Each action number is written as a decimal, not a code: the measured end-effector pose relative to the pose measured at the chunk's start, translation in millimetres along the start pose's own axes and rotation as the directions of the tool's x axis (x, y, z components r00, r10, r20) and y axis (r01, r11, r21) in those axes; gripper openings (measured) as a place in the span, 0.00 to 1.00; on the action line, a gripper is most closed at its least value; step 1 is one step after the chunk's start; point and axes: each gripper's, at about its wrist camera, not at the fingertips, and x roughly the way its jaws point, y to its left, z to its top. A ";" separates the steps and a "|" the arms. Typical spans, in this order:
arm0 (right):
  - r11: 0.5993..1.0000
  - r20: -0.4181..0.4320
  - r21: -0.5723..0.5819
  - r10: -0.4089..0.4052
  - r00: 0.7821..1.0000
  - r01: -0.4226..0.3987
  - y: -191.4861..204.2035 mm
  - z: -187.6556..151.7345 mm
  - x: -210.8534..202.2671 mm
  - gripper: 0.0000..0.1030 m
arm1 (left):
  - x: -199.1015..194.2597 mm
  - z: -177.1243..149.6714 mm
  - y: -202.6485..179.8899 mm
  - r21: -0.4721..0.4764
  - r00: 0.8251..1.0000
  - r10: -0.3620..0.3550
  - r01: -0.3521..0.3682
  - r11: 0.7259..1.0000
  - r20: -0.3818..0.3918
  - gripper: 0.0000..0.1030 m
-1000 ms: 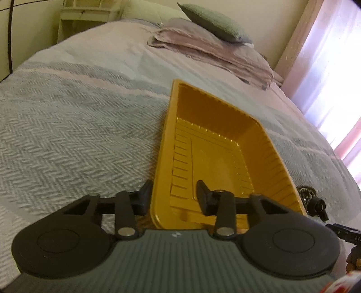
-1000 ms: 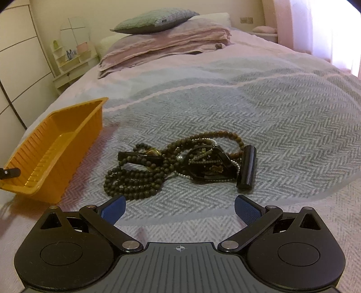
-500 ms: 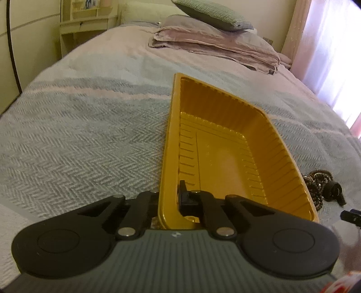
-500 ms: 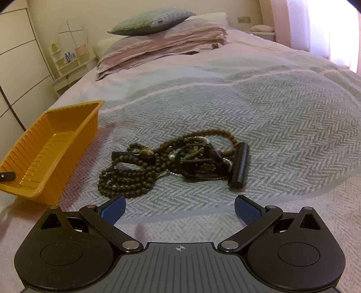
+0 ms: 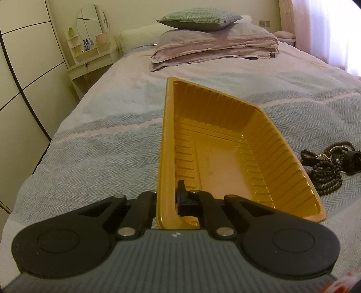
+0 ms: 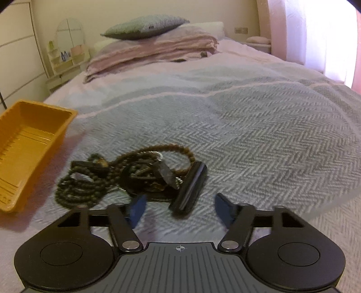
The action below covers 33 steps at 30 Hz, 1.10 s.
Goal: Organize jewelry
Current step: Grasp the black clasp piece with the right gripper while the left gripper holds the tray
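An empty yellow plastic tray (image 5: pixel 259 144) lies on the bed. My left gripper (image 5: pixel 167 198) is shut on the tray's near left wall, one finger outside and one inside. The tray also shows at the left in the right wrist view (image 6: pixel 56 126). A tangled pile of dark bead necklaces (image 6: pixel 94 180) with a black bangle (image 6: pixel 189 187) lies on the bedspread just beyond my right gripper (image 6: pixel 180 207), which is open and empty, its blue-padded fingers (image 6: pixel 137 207) either side of the bangle's near end. The pile shows right of the tray in the left wrist view (image 5: pixel 329 164).
Grey herringbone bedspread (image 6: pixel 259 139) covers the bed. Folded pink bedding and a grey-green pillow (image 5: pixel 198 20) lie at the head. A small vanity with a mirror (image 5: pixel 90 47) stands at the back left beside wardrobe doors. A curtained window (image 6: pixel 327 36) is on the right.
My left gripper closed on the tray's near wall and the tray swung and tipped with it. My right gripper moved forward toward the jewelry pile and narrowed its opening a little.
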 end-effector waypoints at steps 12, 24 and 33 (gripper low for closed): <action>0.995 -0.015 -0.022 -0.093 0.996 0.093 -8.2 -0.6 4.1 0.19 | 1.6 0.4 -3.5 0.044 1.000 -0.002 0.002 0.999 -0.001 0.02; 0.992 0.114 0.046 0.109 0.988 -0.115 26.9 16.1 -44.0 0.19 | -0.7 4.8 -2.1 0.089 1.000 0.011 -0.012 0.996 0.007 0.03; 0.893 0.014 -0.051 0.449 0.894 -0.447 156.6 32.4 -6.8 0.19 | -4.7 2.3 -0.8 0.108 1.000 0.021 -0.021 0.994 0.006 0.03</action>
